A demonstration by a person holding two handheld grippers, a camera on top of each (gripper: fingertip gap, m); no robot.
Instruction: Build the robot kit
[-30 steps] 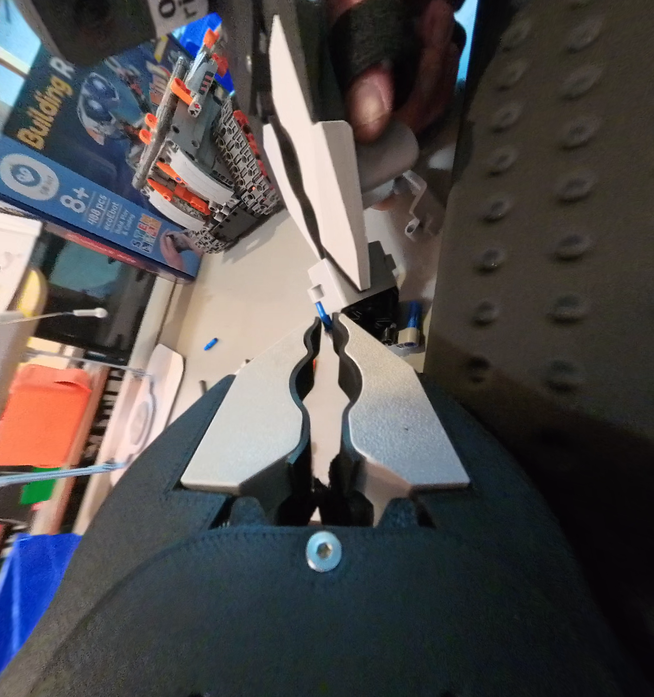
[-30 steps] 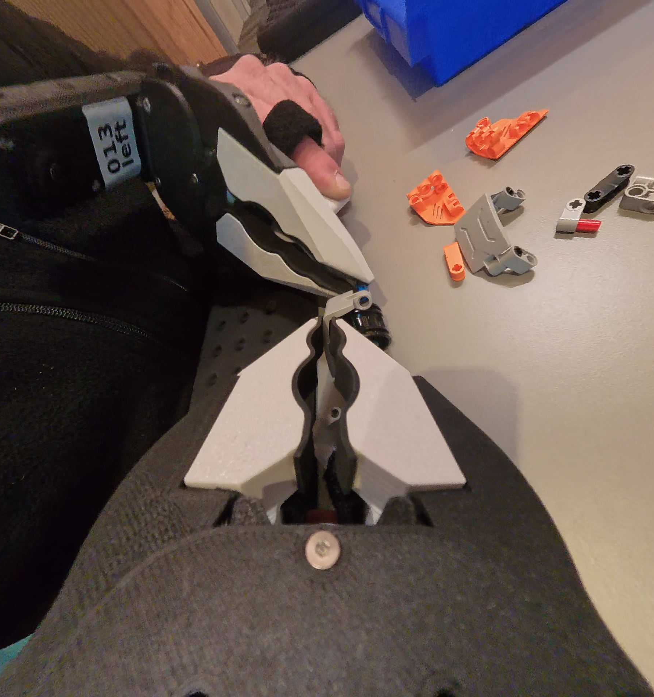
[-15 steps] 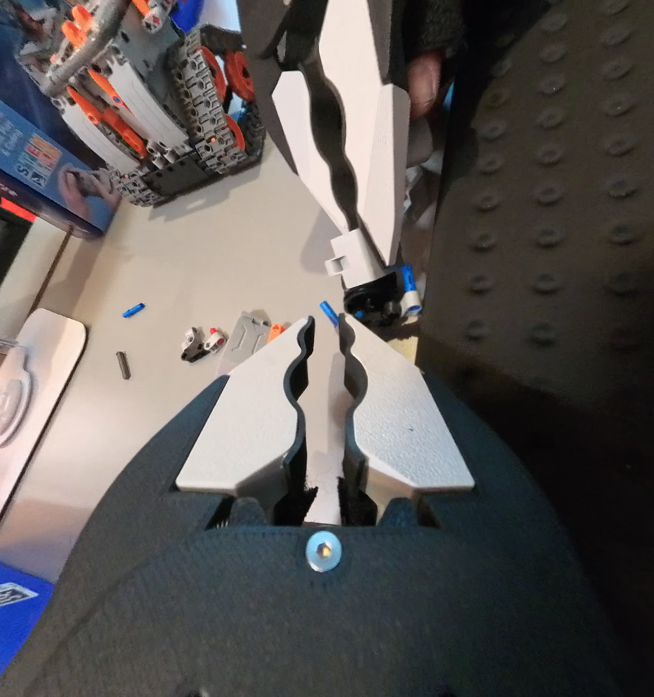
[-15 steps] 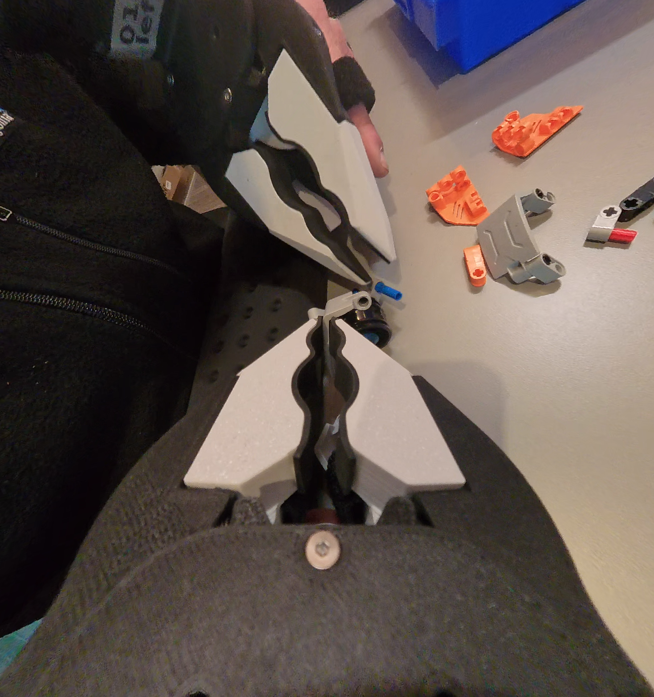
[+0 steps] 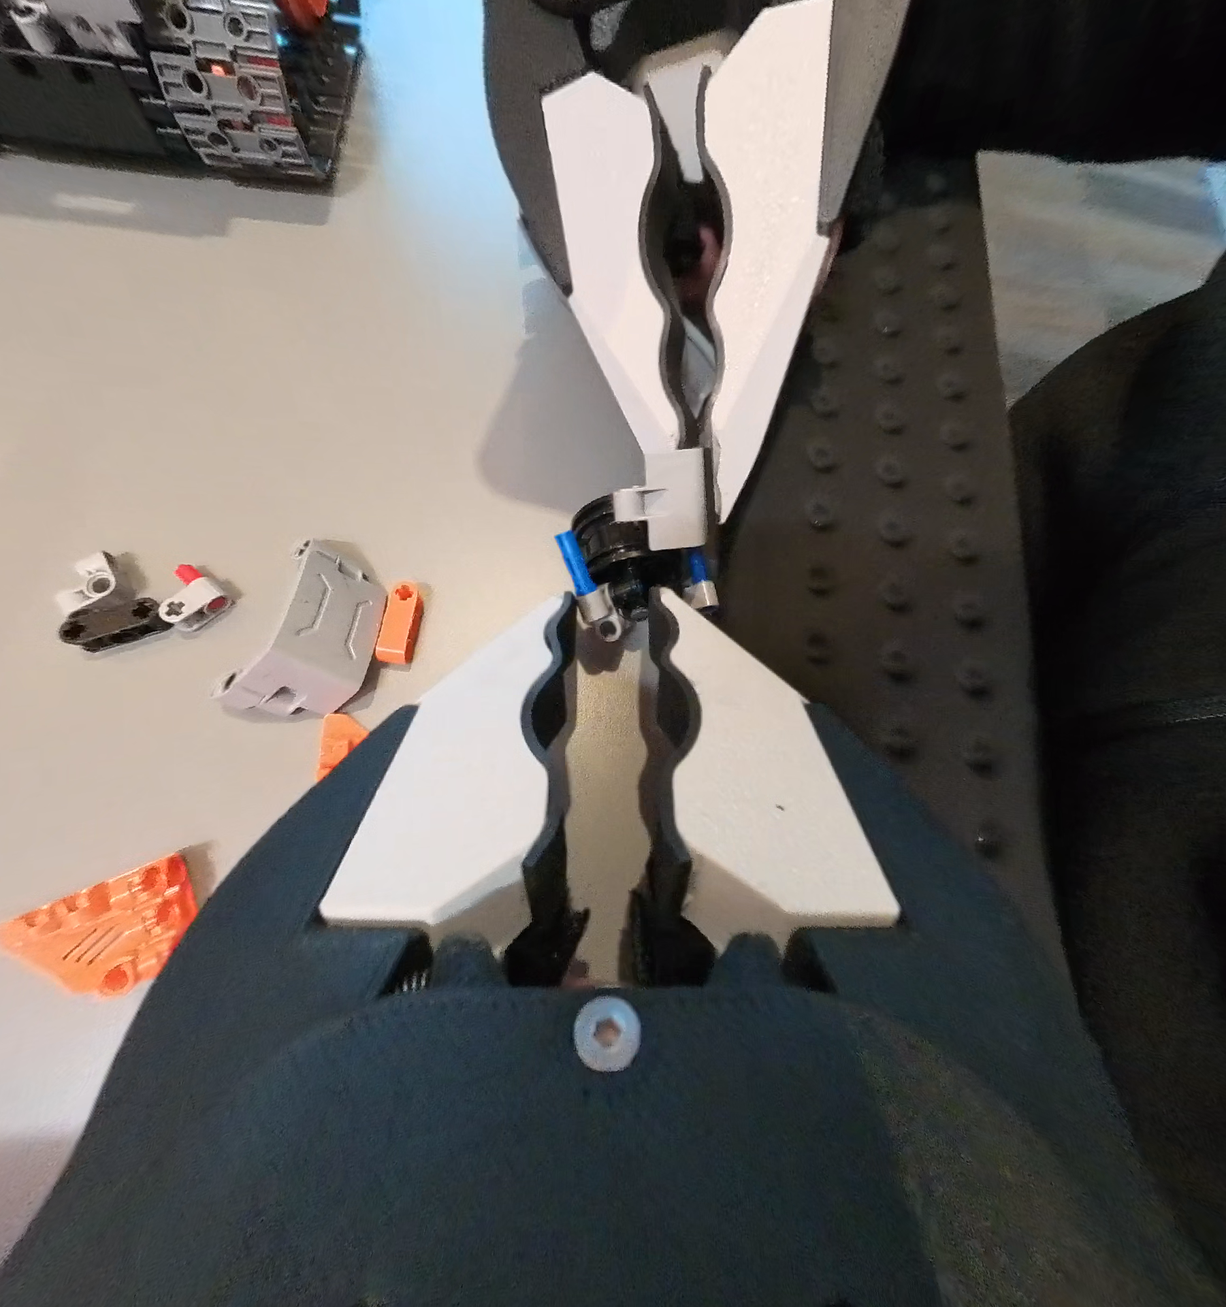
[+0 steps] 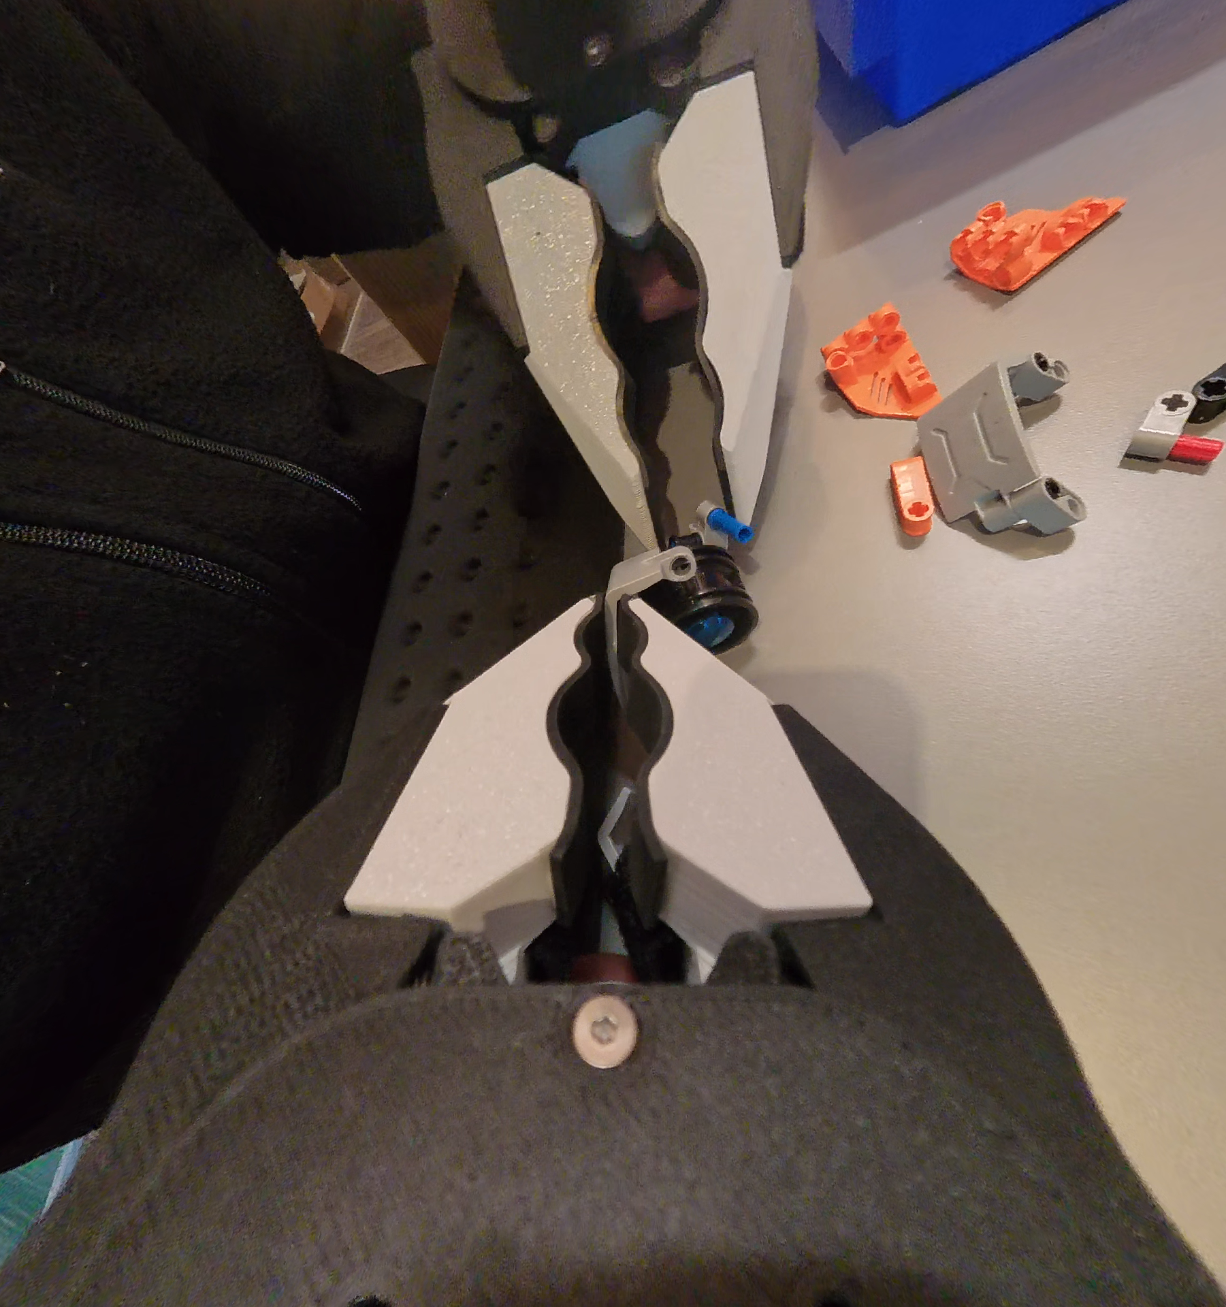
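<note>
My right gripper (image 6: 613, 605) is shut on a thin grey panel (image 6: 624, 587) that carries a black wheel (image 6: 709, 601). It also shows in the left wrist view (image 5: 698, 452), facing me with the grey panel (image 5: 673, 502) at its tips. My left gripper (image 5: 613, 605) stands tip to tip with it, jaws a little apart. A small grey connector with a blue pin (image 5: 596, 594) sits on the wheel part just at my left fingertips. In the right wrist view the left gripper (image 6: 702, 530) has the blue pin (image 6: 726, 525) between its tips.
Loose parts lie on the grey table: a curved grey panel (image 5: 313, 629), a small orange piece (image 5: 398, 622), an orange panel (image 5: 100, 933), a black beam with grey connectors (image 5: 108, 622). A tracked model (image 5: 171, 85) stands behind. A black studded mat (image 5: 878, 495), a blue bin (image 6: 949, 49) and a person's black jacket (image 6: 100, 495) flank the grippers. Both grippers' tips are close together, under 4 cm apart.
My left jaws, shut on the blue pin a second ago, have opened a little. Both grippers have swung round and now face each other head on.
</note>
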